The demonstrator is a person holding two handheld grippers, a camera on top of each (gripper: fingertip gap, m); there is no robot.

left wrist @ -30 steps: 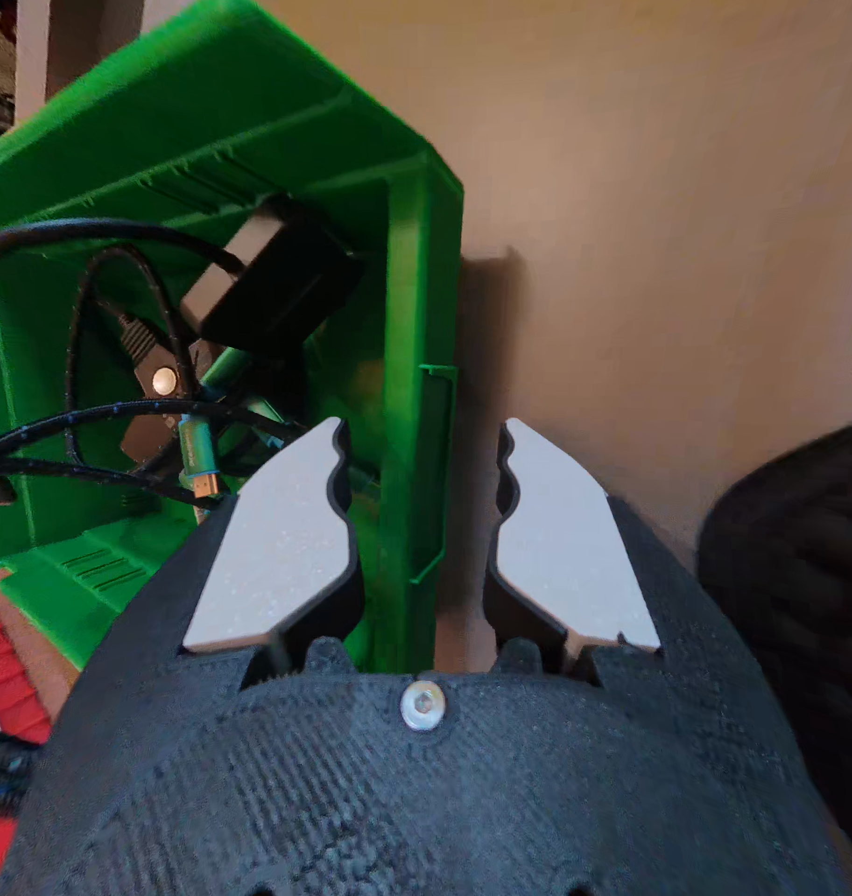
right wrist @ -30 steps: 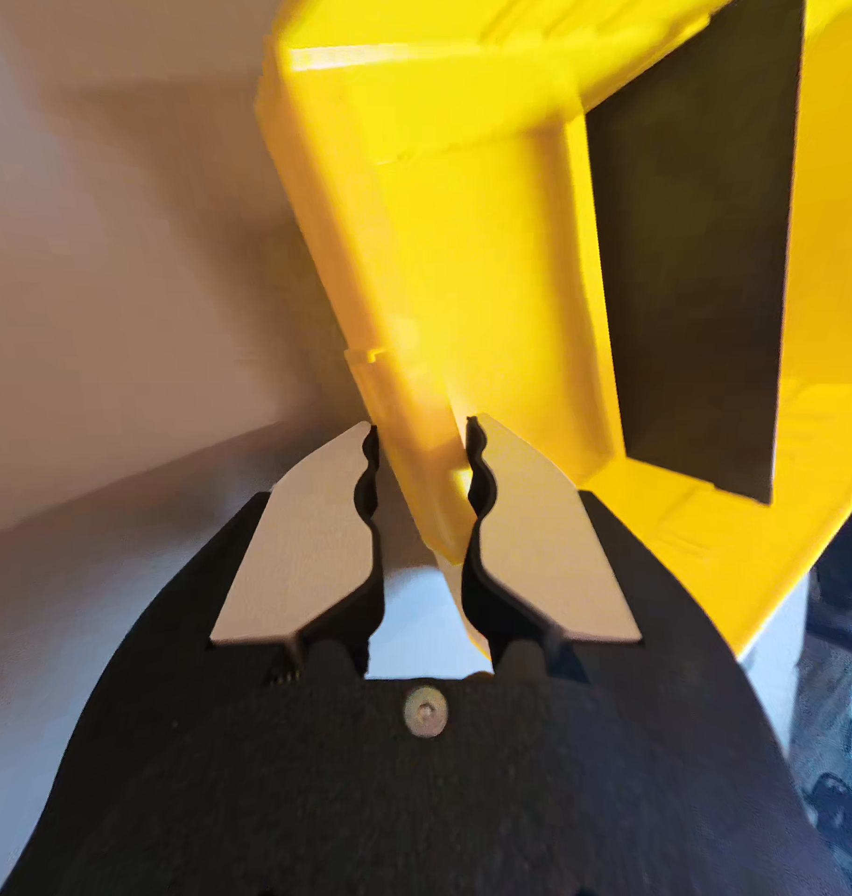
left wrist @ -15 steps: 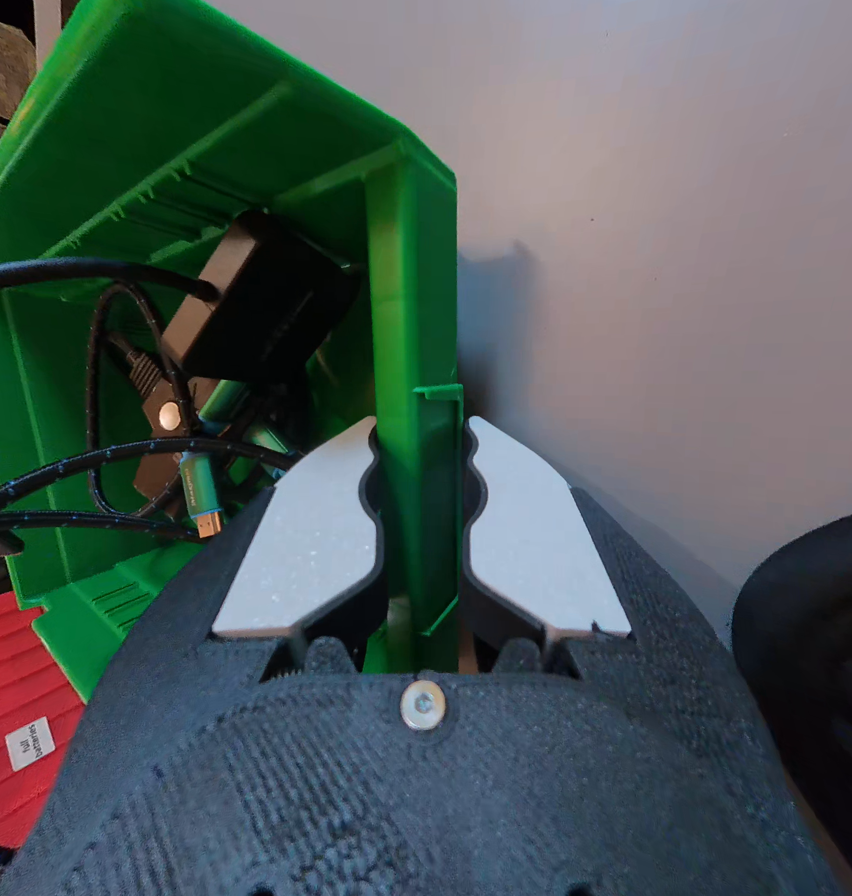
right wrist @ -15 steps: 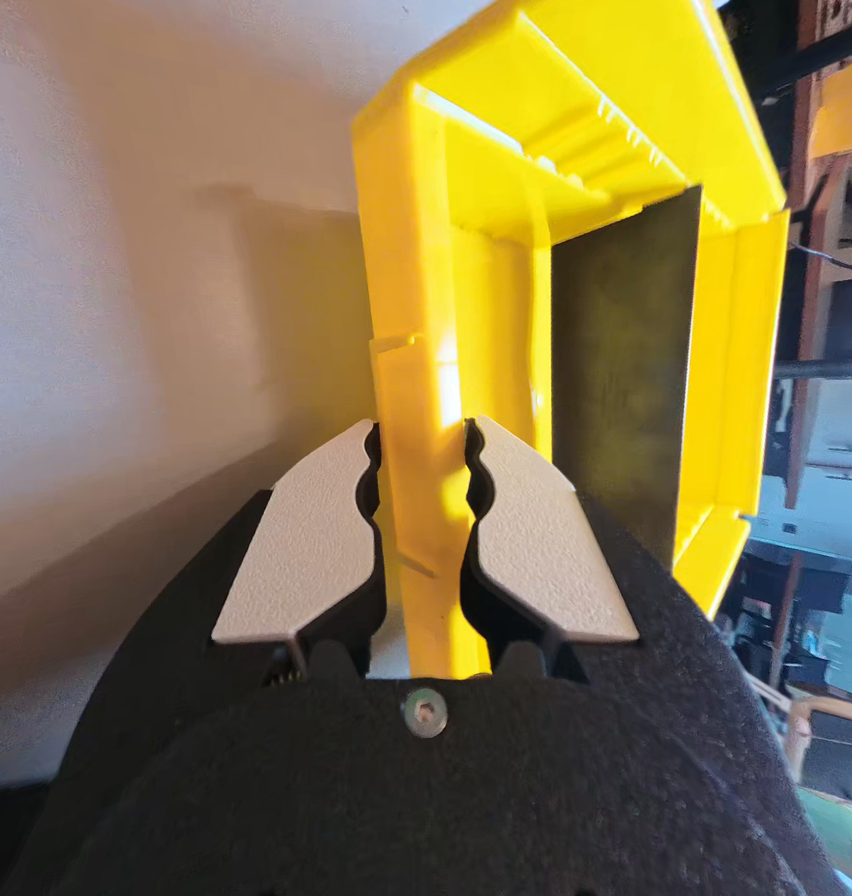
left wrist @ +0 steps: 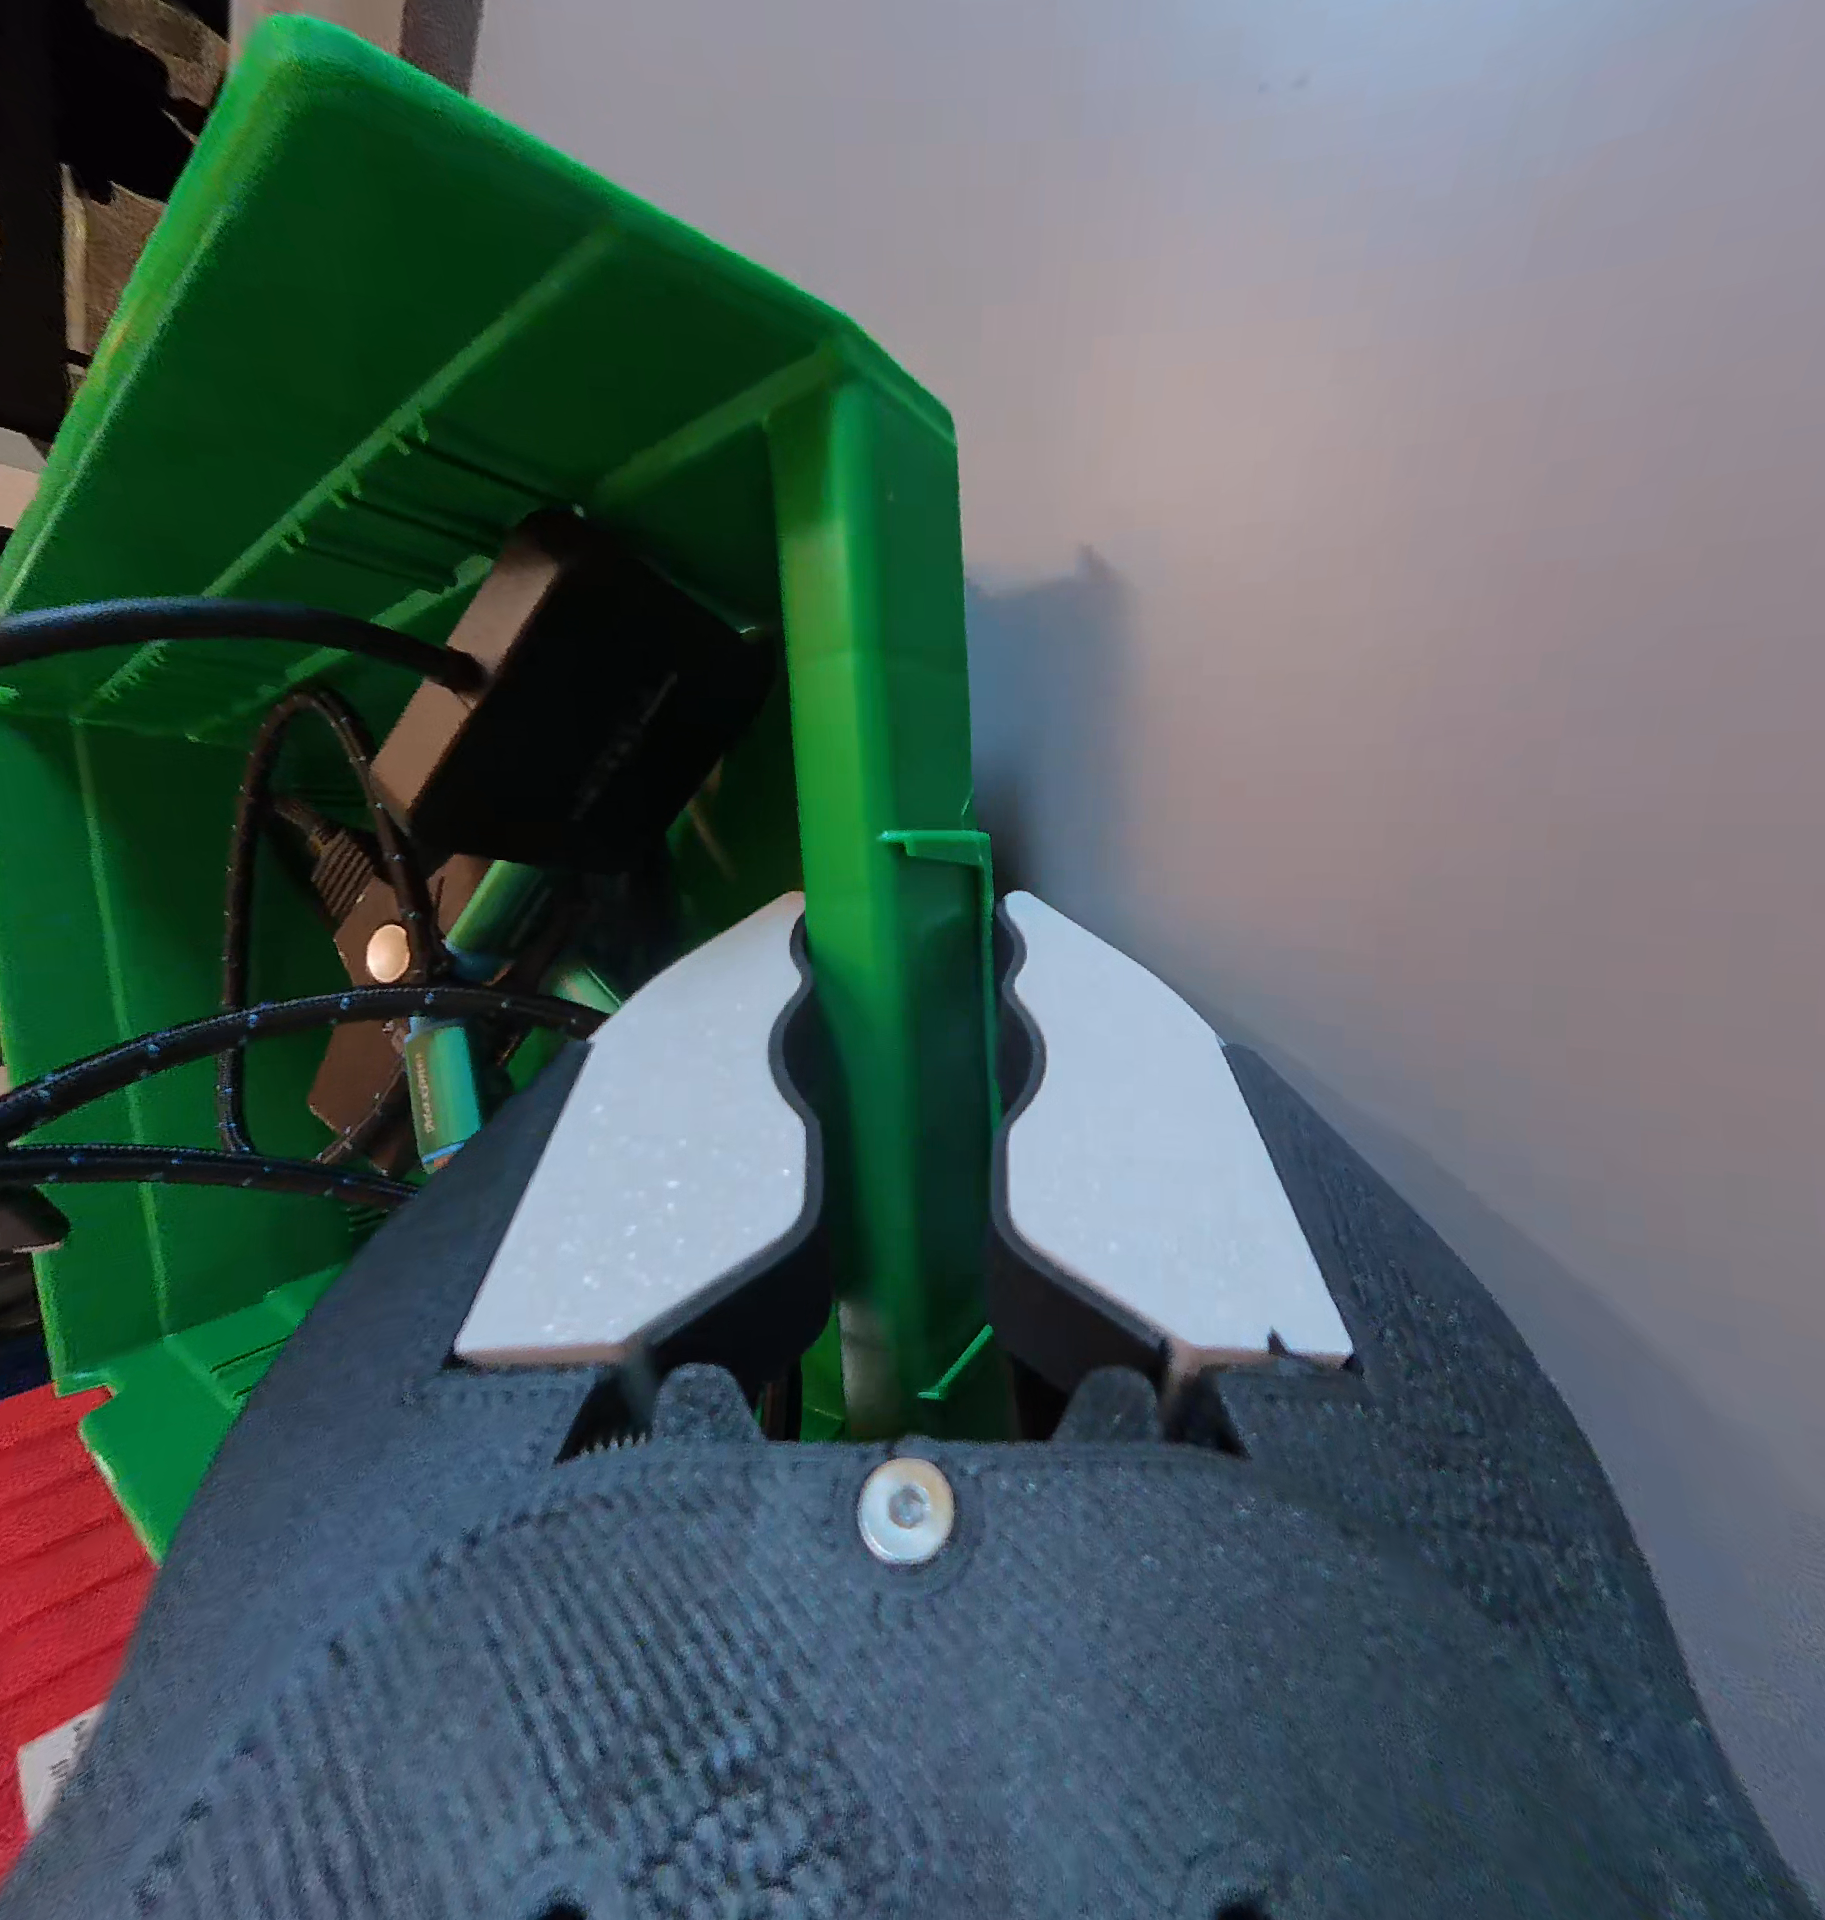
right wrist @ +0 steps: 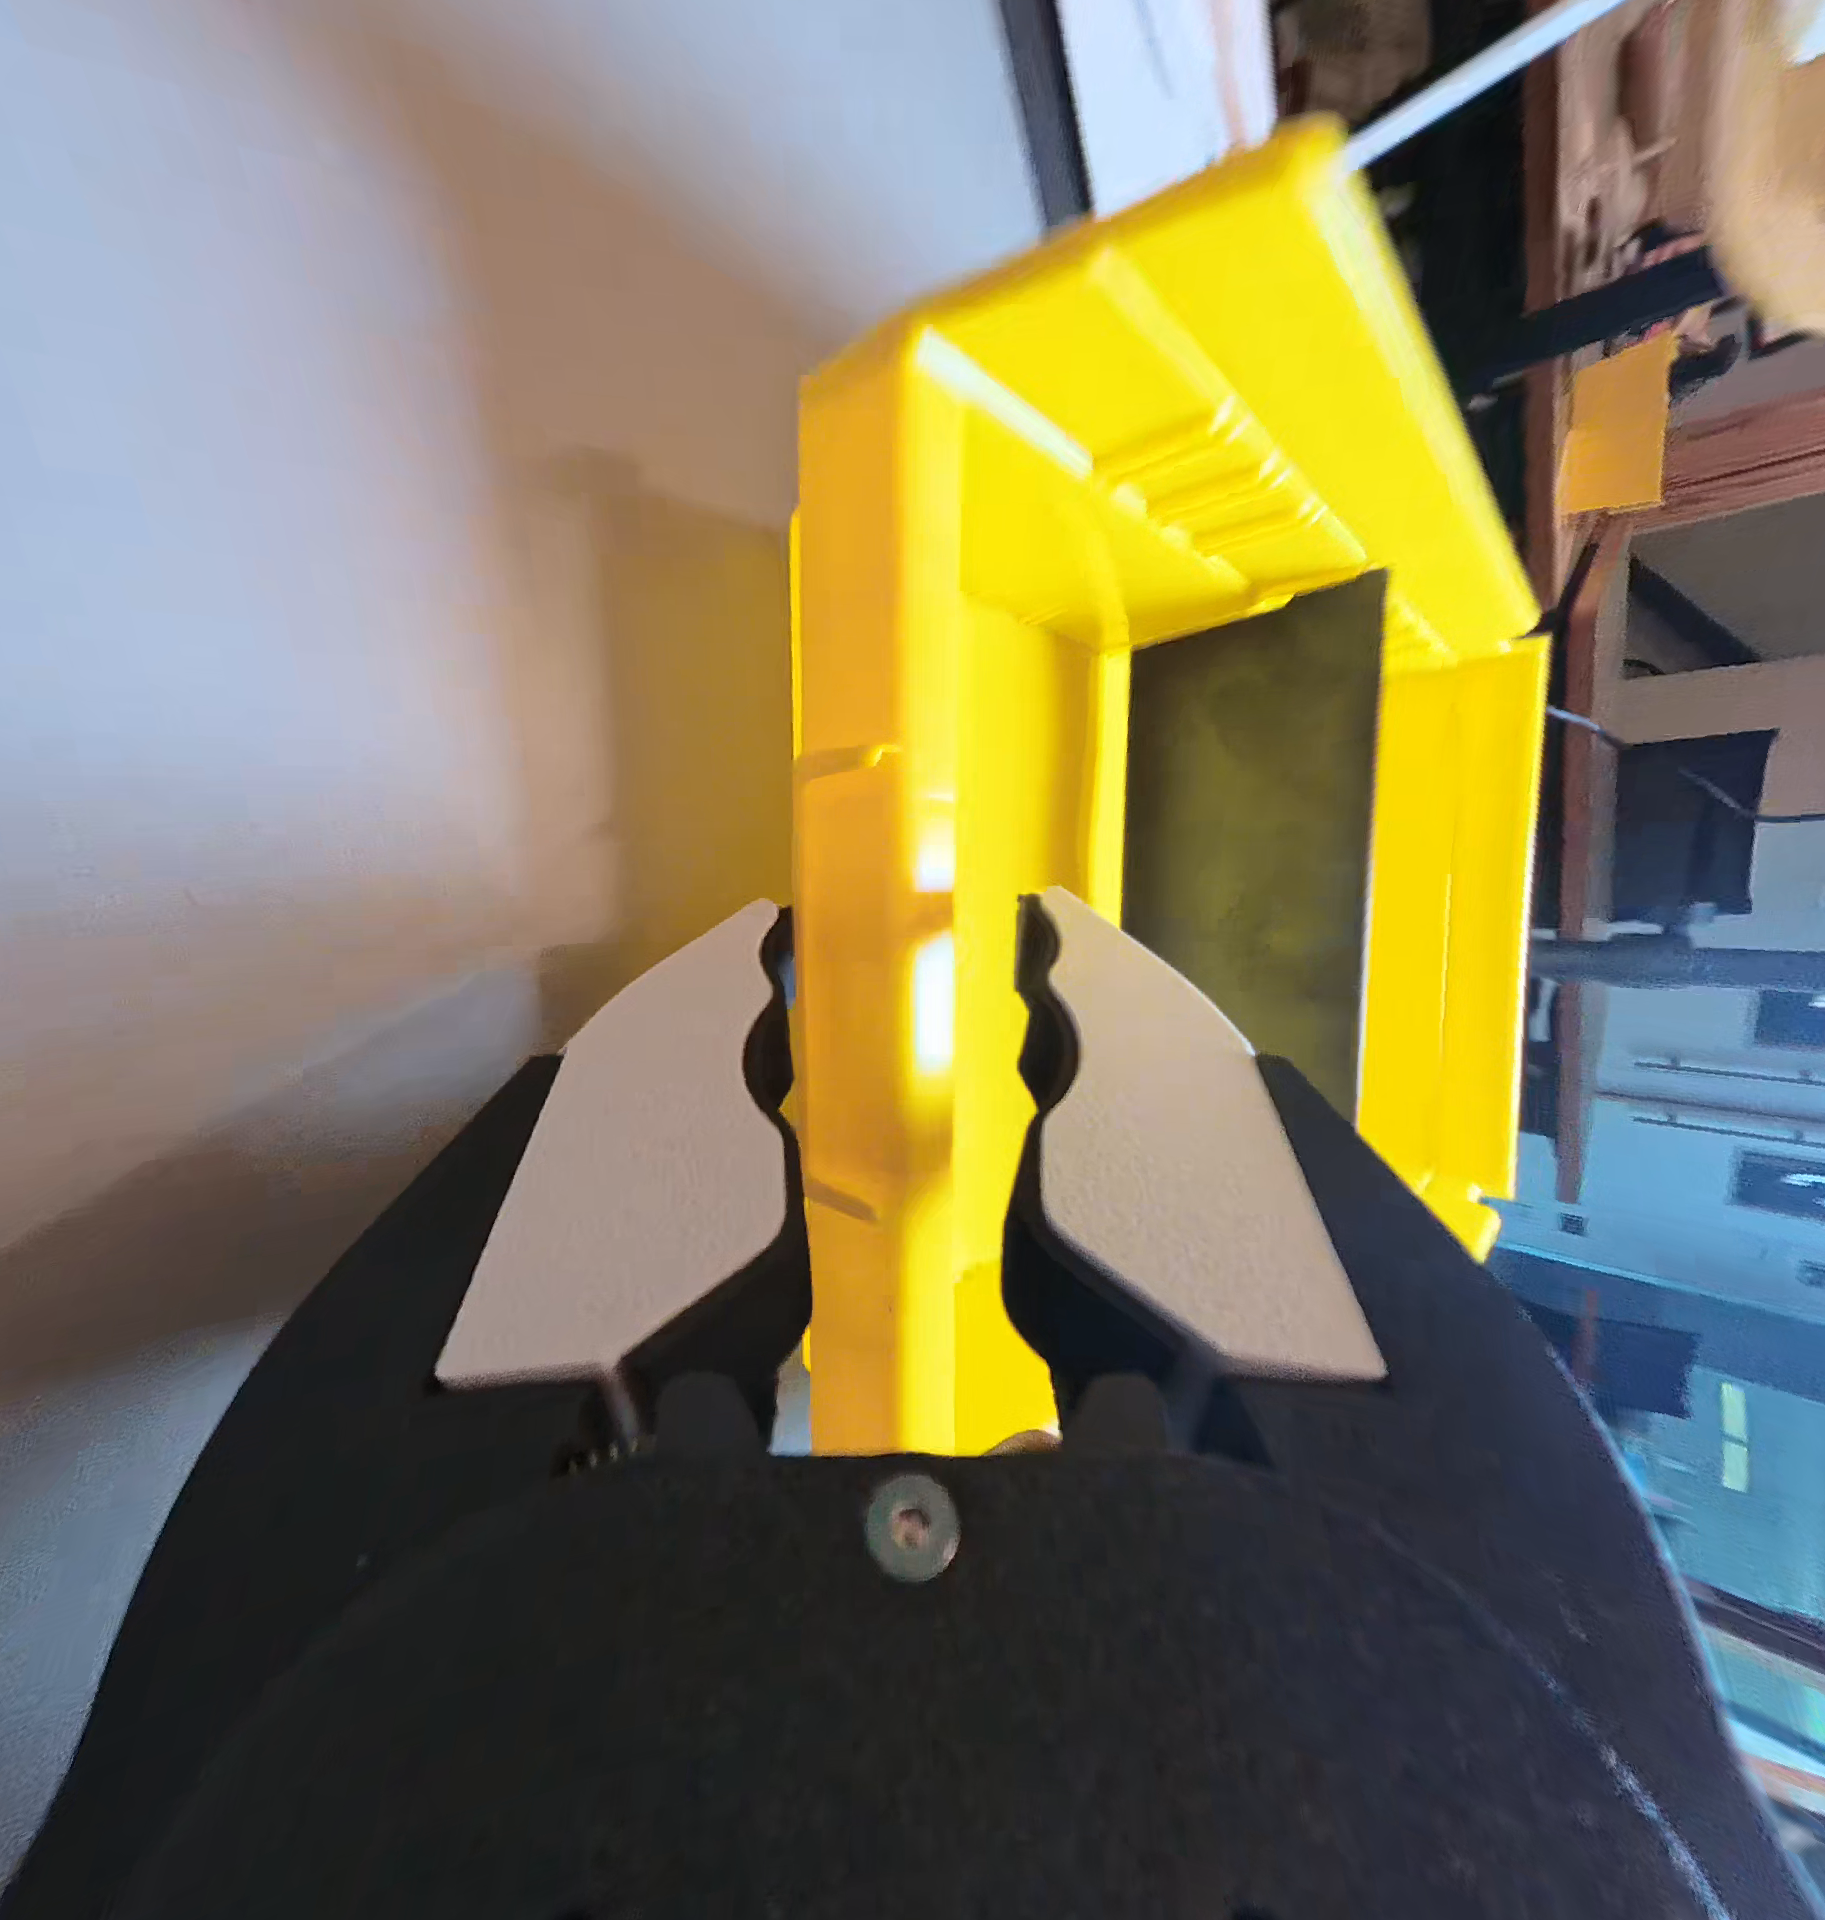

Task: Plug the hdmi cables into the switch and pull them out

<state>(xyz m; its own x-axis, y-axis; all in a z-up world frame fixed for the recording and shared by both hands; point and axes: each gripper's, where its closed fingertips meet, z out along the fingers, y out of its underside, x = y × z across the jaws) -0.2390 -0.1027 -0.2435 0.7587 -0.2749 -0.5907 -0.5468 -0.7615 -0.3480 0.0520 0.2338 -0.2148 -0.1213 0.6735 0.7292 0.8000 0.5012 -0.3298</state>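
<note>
Both jaws clamped, your left gripper (left wrist: pixel 903 925) on the green bin (left wrist: pixel 866 623), right gripper (right wrist: pixel 900 914) on the yellow bin (right wrist: pixel 866 675); switch (left wrist: pixel 575 717) and cables (left wrist: pixel 295 1023) inside the green bin untouched, so plugging's all ahead.

The left claw (left wrist: pixel 900 925) straddles a bin (left wrist: pixel 472 436) wall; the bin's hollow opens to its left, with the switch (left wrist: pixel 575 717) ahead-left and cables (left wrist: pixel 264 1029) nearer in it. A second bin (right wrist: pixel 1147 540) opens right of the right claw (right wrist: pixel 903 914).
</note>
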